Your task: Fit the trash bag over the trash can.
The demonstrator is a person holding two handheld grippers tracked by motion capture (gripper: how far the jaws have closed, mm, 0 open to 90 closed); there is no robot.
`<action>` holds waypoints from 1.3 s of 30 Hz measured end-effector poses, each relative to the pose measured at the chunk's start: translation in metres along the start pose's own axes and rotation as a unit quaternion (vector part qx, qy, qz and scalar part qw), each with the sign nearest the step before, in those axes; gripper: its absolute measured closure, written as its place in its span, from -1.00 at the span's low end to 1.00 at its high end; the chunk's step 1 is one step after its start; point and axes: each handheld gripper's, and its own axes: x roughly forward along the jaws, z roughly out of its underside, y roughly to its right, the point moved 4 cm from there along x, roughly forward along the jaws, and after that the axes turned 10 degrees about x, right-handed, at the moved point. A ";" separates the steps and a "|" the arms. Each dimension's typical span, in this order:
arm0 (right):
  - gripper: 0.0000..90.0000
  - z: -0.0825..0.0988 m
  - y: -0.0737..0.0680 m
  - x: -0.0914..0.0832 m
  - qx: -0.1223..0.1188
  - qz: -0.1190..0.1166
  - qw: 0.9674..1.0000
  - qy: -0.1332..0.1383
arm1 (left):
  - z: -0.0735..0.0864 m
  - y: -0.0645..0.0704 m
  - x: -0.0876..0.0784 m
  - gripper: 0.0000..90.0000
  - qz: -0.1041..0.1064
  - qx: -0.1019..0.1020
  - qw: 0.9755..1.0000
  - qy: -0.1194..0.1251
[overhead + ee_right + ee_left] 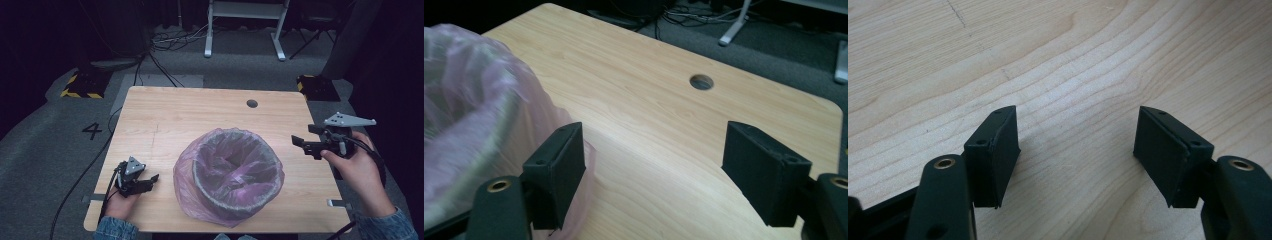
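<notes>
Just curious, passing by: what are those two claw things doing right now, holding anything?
Left gripper: open, holding nothing, over the bare table.
Right gripper: open, holding nothing, beside the pink bag lining the bin.

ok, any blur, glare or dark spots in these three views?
High view: dim, room edges near black, translucent pink bag over the round bin soft. Left gripper view: sharp, evenly lit light wooden tabletop. Right gripper view: bag blurred and washed out at left; table sharp.

Lab: floor cables (172,37), numbered carpet (92,131)
</notes>
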 end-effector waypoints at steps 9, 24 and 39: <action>-0.44 0.026 0.029 -0.015 0.018 0.018 1.000 -0.010 | 0.000 0.001 0.000 -0.25 -0.001 -0.002 1.000 0.000; -0.47 0.082 0.048 -0.004 -0.001 0.011 0.999 -0.051 | 0.000 0.001 0.000 -0.26 -0.002 -0.003 1.000 -0.001; -0.51 0.122 0.050 0.024 0.003 0.019 0.997 -0.078 | 0.000 0.001 0.000 -0.26 -0.002 -0.004 1.000 0.000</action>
